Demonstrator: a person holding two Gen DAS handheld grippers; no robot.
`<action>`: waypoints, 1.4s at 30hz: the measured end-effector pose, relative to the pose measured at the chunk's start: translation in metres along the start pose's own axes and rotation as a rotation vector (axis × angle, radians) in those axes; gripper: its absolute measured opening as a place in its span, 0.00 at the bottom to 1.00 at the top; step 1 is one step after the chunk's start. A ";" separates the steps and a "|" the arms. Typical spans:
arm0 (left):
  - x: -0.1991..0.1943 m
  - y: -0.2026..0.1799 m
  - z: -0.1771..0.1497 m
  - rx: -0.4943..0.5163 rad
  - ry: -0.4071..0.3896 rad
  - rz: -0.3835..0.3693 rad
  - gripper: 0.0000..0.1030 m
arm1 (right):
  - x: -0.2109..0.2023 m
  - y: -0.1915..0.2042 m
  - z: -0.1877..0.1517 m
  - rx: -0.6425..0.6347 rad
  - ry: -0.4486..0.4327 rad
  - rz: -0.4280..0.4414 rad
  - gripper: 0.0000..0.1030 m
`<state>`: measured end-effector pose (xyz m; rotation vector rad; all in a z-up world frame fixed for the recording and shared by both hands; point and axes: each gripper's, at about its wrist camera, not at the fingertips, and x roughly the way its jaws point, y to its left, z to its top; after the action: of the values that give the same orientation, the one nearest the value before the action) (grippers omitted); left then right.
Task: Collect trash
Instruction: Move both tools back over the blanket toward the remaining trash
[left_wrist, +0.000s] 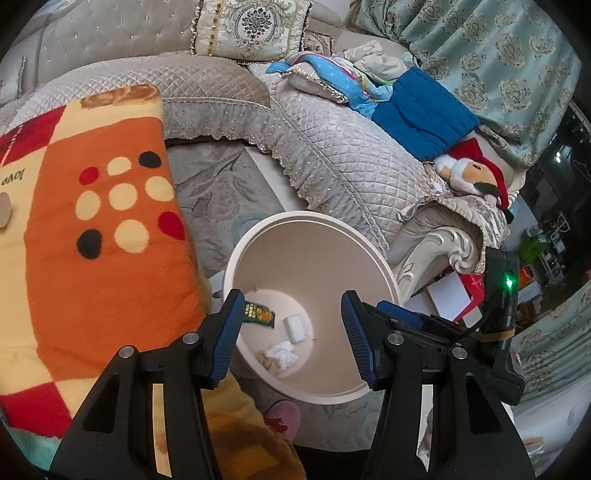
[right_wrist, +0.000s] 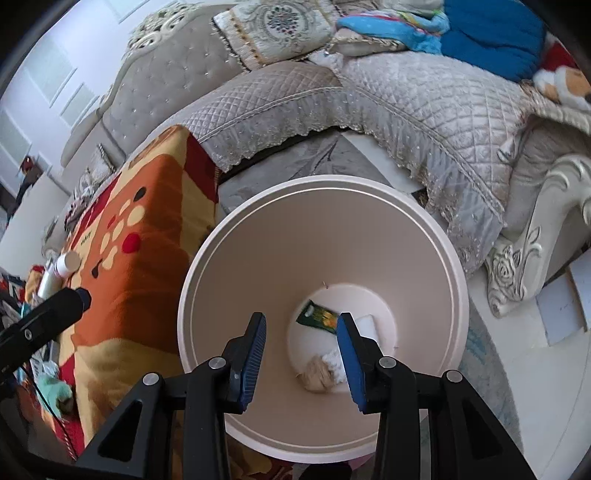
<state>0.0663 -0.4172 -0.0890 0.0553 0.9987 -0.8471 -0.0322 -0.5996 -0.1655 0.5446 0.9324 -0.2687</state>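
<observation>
Trash flat in bin (green wrapper's long axis slanting), both hand-held grippers released, empty.

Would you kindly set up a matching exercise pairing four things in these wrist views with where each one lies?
Things
1. green snack wrapper
2. crumpled white tissue
3. red-hatted plush toy
4. deep blue quilted cushion

Places
A. on the sofa's carved arm end, at the right
B. on the bin floor, nearest the cameras
C. on the grey quilted sofa seat, beside the bright patterned cloth
D. on the floor of the round cream plastic bin, at the left of the bin floor, beside a white block

Pairs: 1-D, 2-B, 3-A, 4-C
</observation>
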 end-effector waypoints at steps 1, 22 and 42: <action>-0.002 0.001 -0.001 0.000 -0.002 0.007 0.51 | -0.002 0.004 -0.001 -0.014 -0.005 -0.006 0.37; -0.046 0.046 -0.019 -0.053 -0.057 0.156 0.51 | -0.023 0.058 -0.015 -0.092 -0.049 -0.046 0.38; -0.121 0.130 -0.055 -0.155 -0.103 0.259 0.51 | -0.034 0.173 -0.036 -0.268 -0.060 0.049 0.58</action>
<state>0.0799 -0.2327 -0.0713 0.0081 0.9334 -0.5298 0.0007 -0.4358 -0.0988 0.3105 0.8790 -0.1125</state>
